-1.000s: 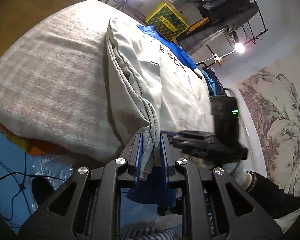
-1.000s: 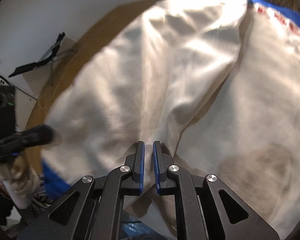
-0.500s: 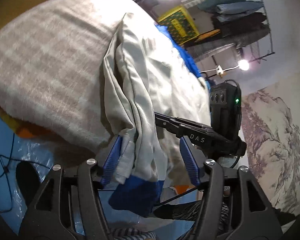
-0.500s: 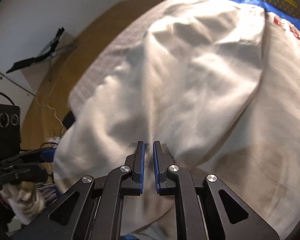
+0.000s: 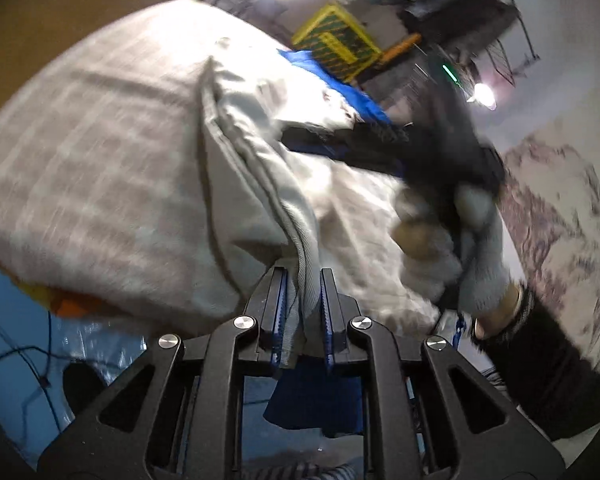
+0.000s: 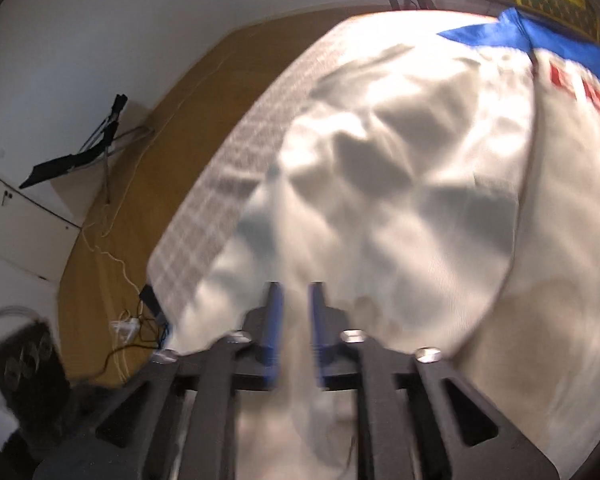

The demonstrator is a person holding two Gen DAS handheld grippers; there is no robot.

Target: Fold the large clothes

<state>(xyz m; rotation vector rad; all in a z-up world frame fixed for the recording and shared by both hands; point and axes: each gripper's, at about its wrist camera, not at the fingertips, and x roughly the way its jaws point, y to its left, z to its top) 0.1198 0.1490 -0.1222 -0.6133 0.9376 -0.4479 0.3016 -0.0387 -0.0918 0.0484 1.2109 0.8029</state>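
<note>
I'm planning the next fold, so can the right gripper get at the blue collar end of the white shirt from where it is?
Probably yes: the right gripper is opening over the white shirt, and nothing lies between it and the blue collar end.

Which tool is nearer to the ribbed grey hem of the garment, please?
Left: the left tool is closing on the ribbed hem; the right tool, opening, sits farther up the garment.

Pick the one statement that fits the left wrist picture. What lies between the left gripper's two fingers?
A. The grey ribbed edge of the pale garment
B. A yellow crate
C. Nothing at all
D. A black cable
A: in the left wrist view the left gripper, its jaws closing, has the grey ribbed edge of the pale garment running down between its blue-lined fingers.
</note>
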